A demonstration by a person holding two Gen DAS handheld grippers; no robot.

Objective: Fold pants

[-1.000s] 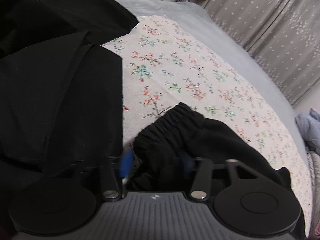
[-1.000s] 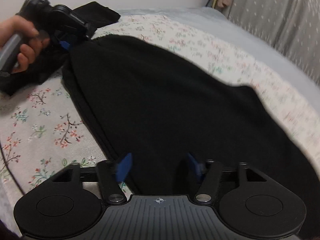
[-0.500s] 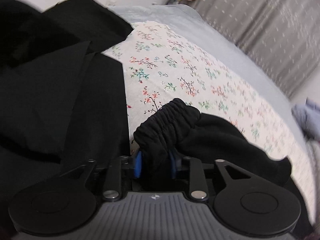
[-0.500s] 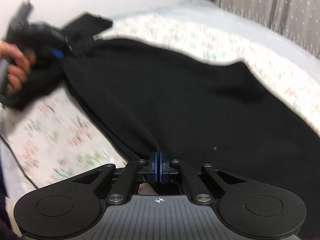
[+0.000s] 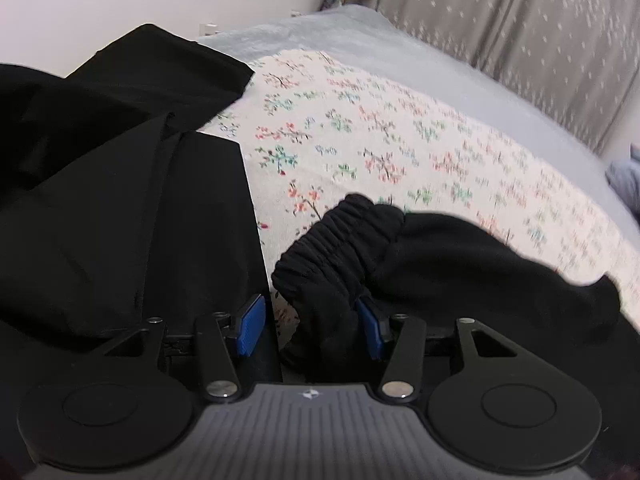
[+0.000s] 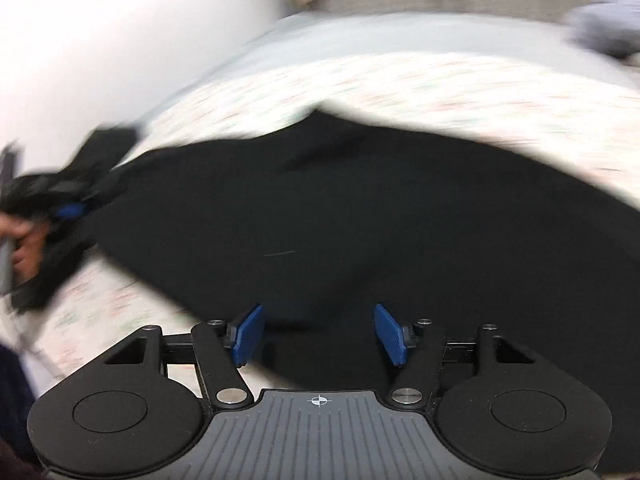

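The black pants lie spread across the floral sheet. Their gathered elastic waistband is bunched up right in front of my left gripper. That gripper's jaws are opening; the waistband cloth sits loosely between the blue pads, against the right one and clear of the left pad. My right gripper hovers over the pants' near edge with its jaws opening and nothing pinched between them. The right wrist view is blurred by motion; at its far left a hand holds the left gripper.
More black cloth lies in flat layers left of the waistband, reaching the wall. The floral sheet covers a grey-blue bed. Grey curtains hang behind, and a bluish bundle lies at the right edge.
The left jaws, closed on the waistband half a second ago, have spread apart. The right jaws, shut on the pants' edge, have opened, and that gripper has swung sideways and rolled.
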